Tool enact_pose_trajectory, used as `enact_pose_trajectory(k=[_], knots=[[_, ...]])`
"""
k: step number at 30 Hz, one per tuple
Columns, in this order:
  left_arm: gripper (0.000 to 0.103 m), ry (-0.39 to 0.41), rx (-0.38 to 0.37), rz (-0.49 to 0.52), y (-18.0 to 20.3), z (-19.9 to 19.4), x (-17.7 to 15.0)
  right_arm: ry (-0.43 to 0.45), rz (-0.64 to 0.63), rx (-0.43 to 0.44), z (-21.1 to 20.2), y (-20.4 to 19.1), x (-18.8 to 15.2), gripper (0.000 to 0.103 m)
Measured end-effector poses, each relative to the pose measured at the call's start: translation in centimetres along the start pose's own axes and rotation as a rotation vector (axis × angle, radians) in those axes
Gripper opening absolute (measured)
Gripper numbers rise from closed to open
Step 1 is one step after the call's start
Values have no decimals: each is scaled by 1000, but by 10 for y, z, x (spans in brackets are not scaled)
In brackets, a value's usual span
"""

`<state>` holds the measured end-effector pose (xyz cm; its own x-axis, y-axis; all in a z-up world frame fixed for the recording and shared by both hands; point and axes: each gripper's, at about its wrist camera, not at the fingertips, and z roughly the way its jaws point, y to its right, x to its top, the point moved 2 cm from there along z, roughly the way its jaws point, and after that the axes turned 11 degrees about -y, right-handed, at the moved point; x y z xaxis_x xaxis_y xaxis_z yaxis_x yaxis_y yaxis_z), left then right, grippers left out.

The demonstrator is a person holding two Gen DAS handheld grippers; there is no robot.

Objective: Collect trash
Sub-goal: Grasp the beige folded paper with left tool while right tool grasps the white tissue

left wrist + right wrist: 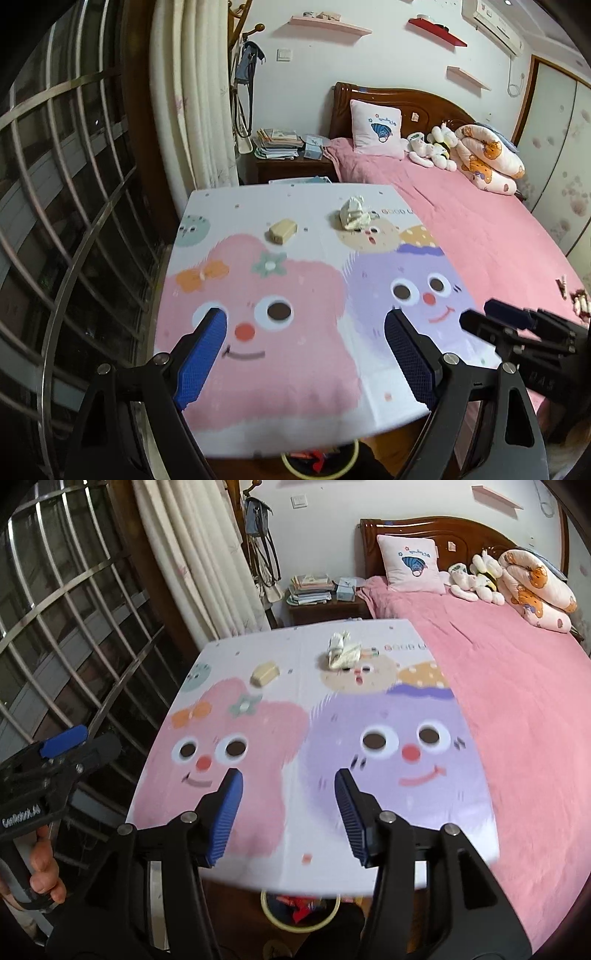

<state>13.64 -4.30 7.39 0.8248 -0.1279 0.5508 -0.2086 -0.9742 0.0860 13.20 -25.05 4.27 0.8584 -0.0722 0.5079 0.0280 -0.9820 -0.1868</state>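
Note:
A crumpled whitish wrapper (pixel 353 213) (pixel 341 650) lies near the far edge of the table (pixel 258 195) (pixel 280 638), which has a cartoon-monster cloth. A small pale yellow block (pixel 282 230) (pixel 264 672) sits left of it. My left gripper (pixel 304 314) hovers open over the near half, well short of both, nothing between its blue pads. My right gripper (pixel 288 775) is open and empty too, beside it on the right. Each shows in the other's view: the right gripper (pixel 478 314), and the left gripper (pixel 74 746) held by a hand (pixel 42 871).
A yellow-rimmed bin (pixel 286 463) (pixel 267 912) with red wrappers stands below the table's near edge. A pink bed (pixel 461 221) (pixel 517 701) borders the table on the right. A barred window (pixel 74 221) is on the left, a nightstand with books (pixel 280 147) behind.

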Motion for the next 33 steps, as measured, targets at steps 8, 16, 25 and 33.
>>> enact_pose_trajectory(k=[8,16,25,33], knots=[[89,-66,50,-1,26,103,114,-60,-16,45,89,67,124,57],[89,-187,89,-69,25,246,208,-149,-10,56,212,122,231,67],[89,-301,141,-140,-9,375,248,-234,67,77,329,162,296,75],[89,-382,144,-135,-31,437,248,-279,110,101,395,177,318,83]])
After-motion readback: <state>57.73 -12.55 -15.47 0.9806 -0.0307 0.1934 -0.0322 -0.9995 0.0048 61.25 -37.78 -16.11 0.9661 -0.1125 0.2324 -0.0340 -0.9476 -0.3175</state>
